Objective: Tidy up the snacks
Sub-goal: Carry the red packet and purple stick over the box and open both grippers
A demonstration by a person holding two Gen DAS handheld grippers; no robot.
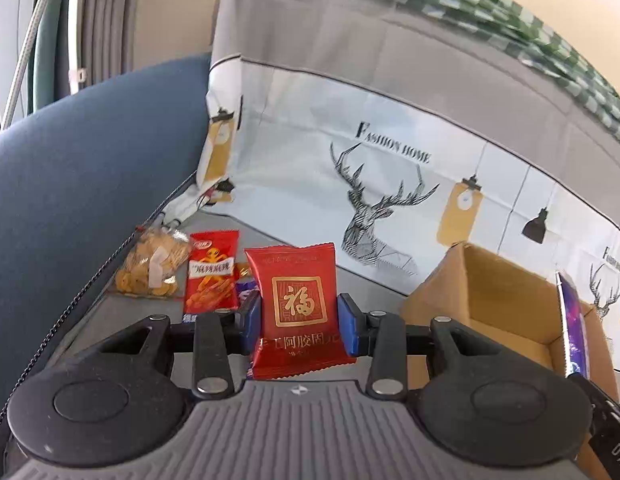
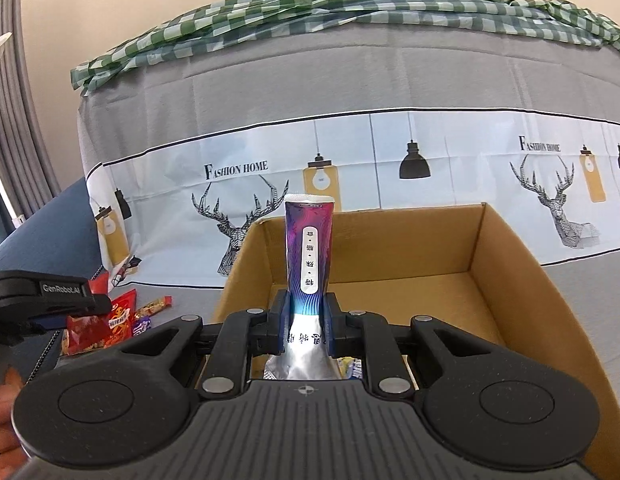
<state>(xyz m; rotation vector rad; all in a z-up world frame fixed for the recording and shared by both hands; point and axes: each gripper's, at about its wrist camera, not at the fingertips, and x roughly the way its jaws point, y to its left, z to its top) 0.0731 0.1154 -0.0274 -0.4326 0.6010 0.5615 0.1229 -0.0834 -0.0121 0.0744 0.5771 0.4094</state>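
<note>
Both grippers carry snacks by the open brown cardboard box (image 2: 490, 280).
Left gripper (image 1: 297, 316) fingers pinch a red foil sachet (image 1: 295, 304); right gripper (image 2: 307, 320) fingers pinch a purple-and-silver packet (image 2: 309, 252).

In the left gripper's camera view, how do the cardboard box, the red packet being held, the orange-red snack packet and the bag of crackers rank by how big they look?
Largest to smallest, as seen:
1. cardboard box
2. red packet, though it sits nearest the camera, so it may look oversized
3 and 4. orange-red snack packet and bag of crackers look alike; I would not rank them.
</note>
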